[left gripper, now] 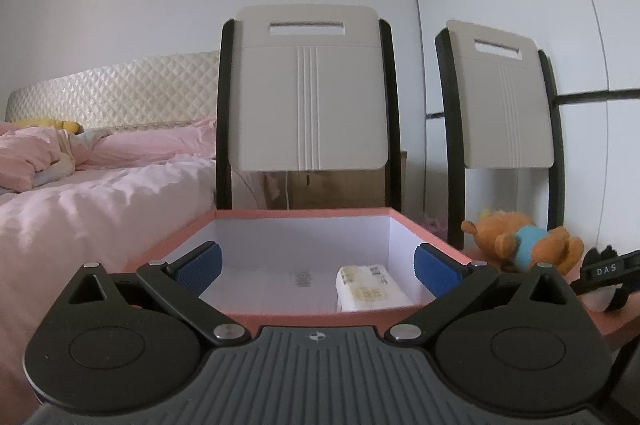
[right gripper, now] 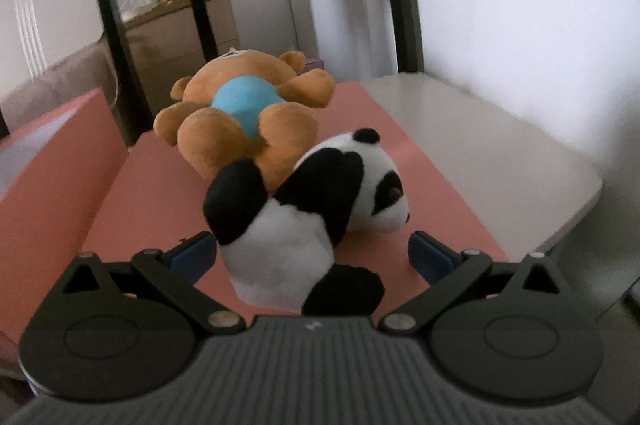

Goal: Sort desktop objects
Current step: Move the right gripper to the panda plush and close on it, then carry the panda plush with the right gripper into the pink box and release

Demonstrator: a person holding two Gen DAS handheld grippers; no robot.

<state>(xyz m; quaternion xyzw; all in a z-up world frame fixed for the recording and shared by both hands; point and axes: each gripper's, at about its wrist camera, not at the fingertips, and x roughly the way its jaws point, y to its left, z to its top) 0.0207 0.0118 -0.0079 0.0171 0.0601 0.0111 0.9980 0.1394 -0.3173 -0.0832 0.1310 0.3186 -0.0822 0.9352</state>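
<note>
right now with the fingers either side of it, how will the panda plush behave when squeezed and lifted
The black and white plush panda looks soft and stuffed, so it will probably squash between the blue padded fingers rather than resist. It likely weighs little for its size. Its limbs may flop, and its fuzzy fabric seems unlikely to slip.

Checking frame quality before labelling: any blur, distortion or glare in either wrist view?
Left wrist: sharp, fisheye bends the chair backs, even daylight, no glare. Right wrist: motion-blurred throughout, panda and bear soft-edged, wall at right washed out.
</note>
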